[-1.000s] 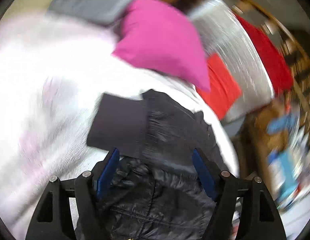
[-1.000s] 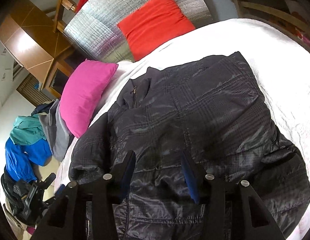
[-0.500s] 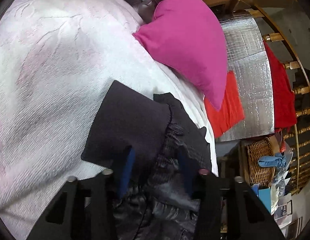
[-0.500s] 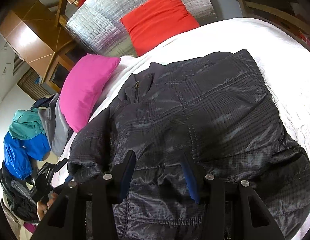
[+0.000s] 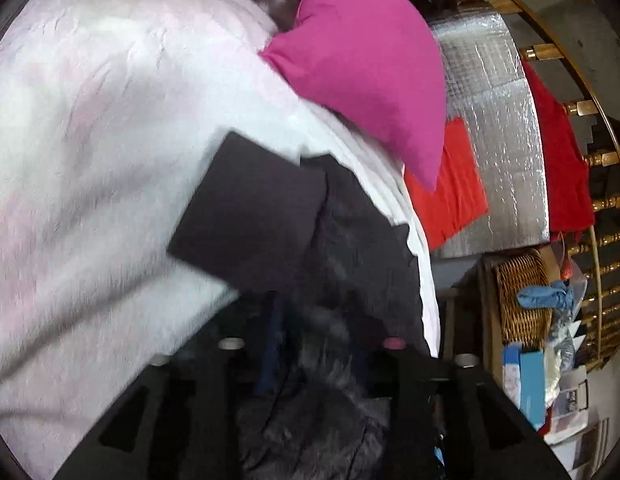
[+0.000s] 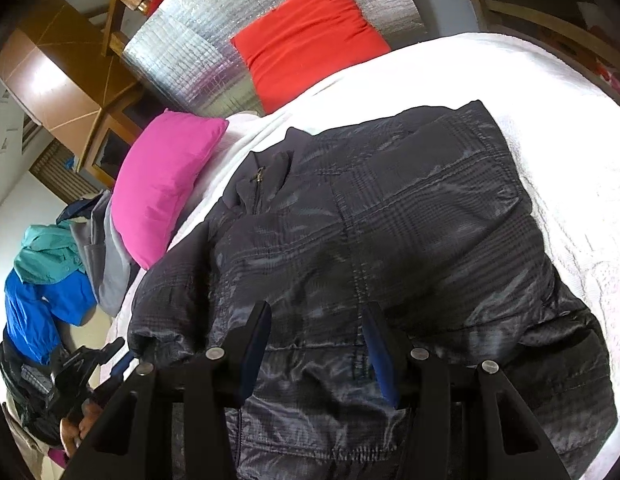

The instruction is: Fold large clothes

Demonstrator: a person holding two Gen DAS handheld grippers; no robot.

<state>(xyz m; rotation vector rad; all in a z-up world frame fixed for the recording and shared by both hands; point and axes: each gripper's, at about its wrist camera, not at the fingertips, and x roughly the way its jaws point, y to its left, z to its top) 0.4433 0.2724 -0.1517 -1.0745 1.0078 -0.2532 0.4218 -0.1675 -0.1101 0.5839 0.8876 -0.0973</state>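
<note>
Black plastic frames and blue pads mark both tools. The left hand-held gripper (image 5: 322, 344) sits low over the sleeve end of the dark plaid quilted jacket (image 6: 382, 248); its jaws are opening, with jacket fabric bunched between them, though motion blur hides whether the pads press on it. Just ahead of this tool lies the plain dark cuff (image 5: 246, 216), flat on the white textured bedspread (image 5: 90, 160). The right hand-held gripper (image 6: 316, 344) hovers above the jacket's lower front, jaws parted about halfway; the fabric lies beneath them and nothing appears pinched.

The jacket lies spread on the bed, front up, zipped to the collar, its hem toward the right wrist camera. One sleeve hangs toward the near edge of the bed; the opposite side appears turned in over the body, though this reading is uncertain.

Beyond the jacket, a magenta pillow (image 6: 166, 184) rests near the collar, and a red-orange cushion (image 6: 310, 36) leans on a silver foil panel (image 6: 190, 56). A heap of blue, teal and grey garments (image 6: 50, 272) sits off the bed's edge.

Judged from this layout, folding is at an early stage: the garment is laid out flat, while the sleeve on the left side and the lengthwise folds remain to be done.
</note>
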